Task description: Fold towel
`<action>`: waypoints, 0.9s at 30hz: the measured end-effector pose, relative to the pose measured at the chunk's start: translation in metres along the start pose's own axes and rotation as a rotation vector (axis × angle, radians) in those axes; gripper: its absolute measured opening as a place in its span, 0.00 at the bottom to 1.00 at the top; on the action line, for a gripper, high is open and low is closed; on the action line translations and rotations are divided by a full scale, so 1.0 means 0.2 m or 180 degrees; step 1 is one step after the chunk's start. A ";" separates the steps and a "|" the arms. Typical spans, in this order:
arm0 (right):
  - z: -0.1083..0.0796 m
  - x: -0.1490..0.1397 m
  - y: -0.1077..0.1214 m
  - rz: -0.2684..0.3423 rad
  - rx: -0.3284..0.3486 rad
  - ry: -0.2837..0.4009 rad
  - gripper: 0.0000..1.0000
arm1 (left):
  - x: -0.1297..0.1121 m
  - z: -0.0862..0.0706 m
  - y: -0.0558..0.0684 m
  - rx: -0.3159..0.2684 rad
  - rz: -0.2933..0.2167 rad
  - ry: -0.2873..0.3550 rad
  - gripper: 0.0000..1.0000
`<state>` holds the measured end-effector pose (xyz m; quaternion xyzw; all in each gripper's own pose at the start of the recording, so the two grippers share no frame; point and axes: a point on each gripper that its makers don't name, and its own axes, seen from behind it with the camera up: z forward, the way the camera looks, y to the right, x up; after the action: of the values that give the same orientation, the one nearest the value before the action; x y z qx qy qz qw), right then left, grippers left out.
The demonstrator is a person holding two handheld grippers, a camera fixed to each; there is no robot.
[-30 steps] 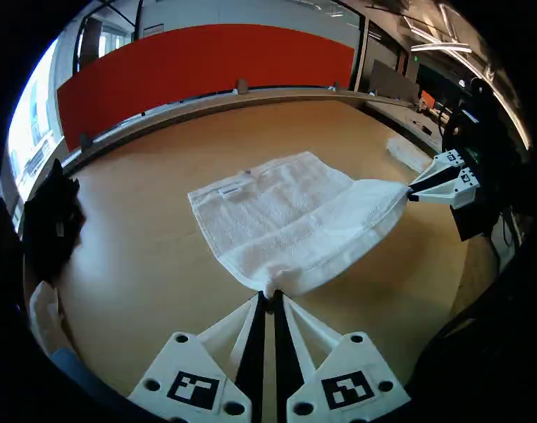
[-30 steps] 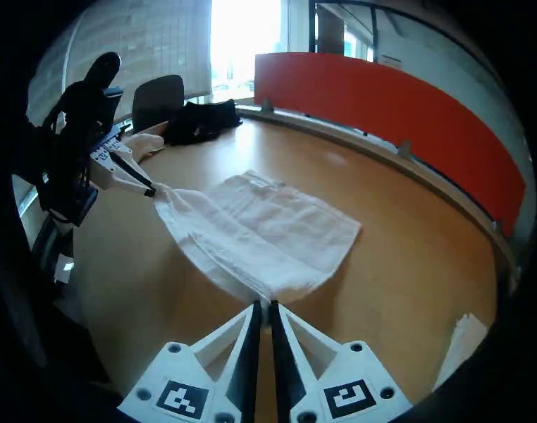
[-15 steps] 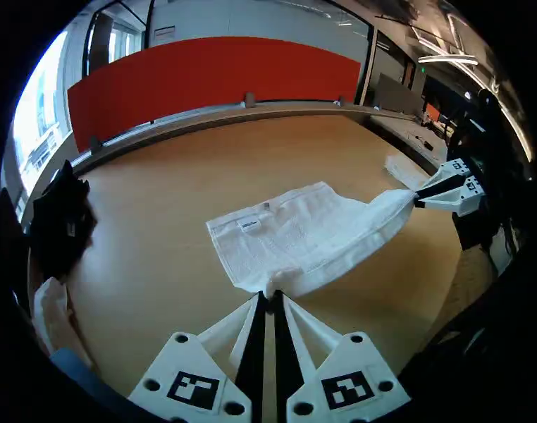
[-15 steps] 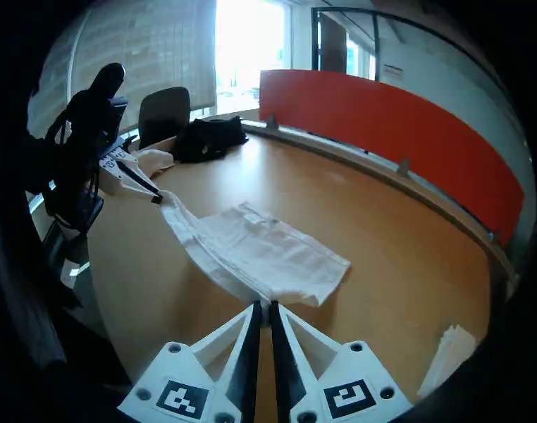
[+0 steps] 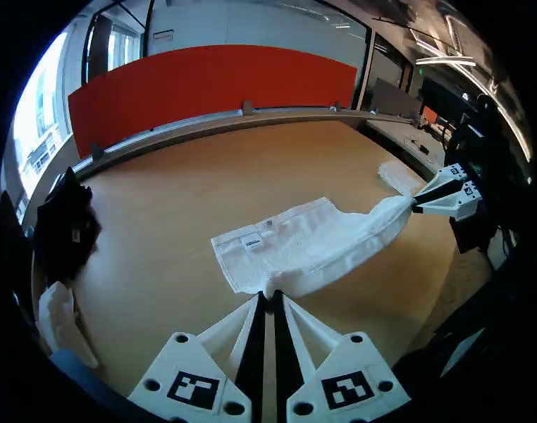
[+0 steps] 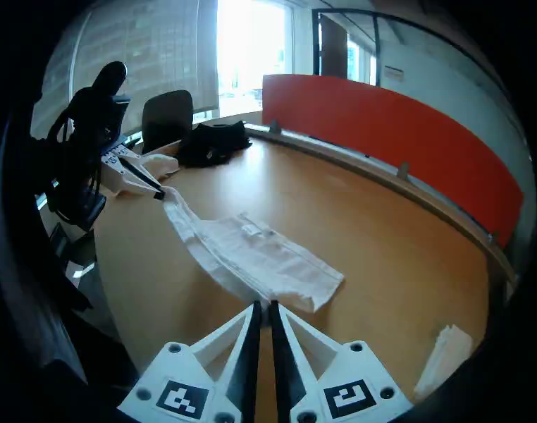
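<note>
Across the wooden tabletop point(image 5: 163, 211) the white towel point(image 5: 304, 243) is looking flatter and lower than a second ago. Its far part is resting on the wood at twelve o'clock from the left tool point(image 5: 267, 296), and its near edge is stretching off toward two o'clock. The left tool and the right tool point(image 6: 263, 304) are each pinching a near corner, fingers pressed together on cloth, so the edge is likely being readied for folding over.

Wooden table point(image 5: 191, 176): white towel point(image 5: 289, 243), black bag point(image 5: 64, 225).
</note>
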<state>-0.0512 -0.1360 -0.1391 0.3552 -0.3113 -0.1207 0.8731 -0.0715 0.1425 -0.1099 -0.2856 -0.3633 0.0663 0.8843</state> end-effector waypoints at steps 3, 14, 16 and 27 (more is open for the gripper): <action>-0.01 0.00 0.00 0.0002 0.0000 -0.0001 0.10 | 0.00 -0.01 0.01 -0.0016 -0.0008 -0.0003 0.08; 0.00 -0.01 0.01 -0.0009 -0.0001 -0.0032 0.10 | -0.02 0.00 0.03 -0.0018 -0.0028 -0.0028 0.08; 0.00 -0.01 0.01 -0.0019 0.0001 -0.0042 0.10 | -0.02 0.00 0.03 -0.0014 -0.0038 -0.0029 0.08; 0.09 -0.03 0.07 -0.0031 0.0026 -0.0159 0.10 | -0.01 0.09 -0.02 0.0043 -0.0083 -0.0046 0.08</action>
<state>-0.0670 -0.1339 -0.1225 0.3571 -0.3318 -0.1326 0.8630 -0.0860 0.1470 -0.0976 -0.2744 -0.3729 0.0593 0.8844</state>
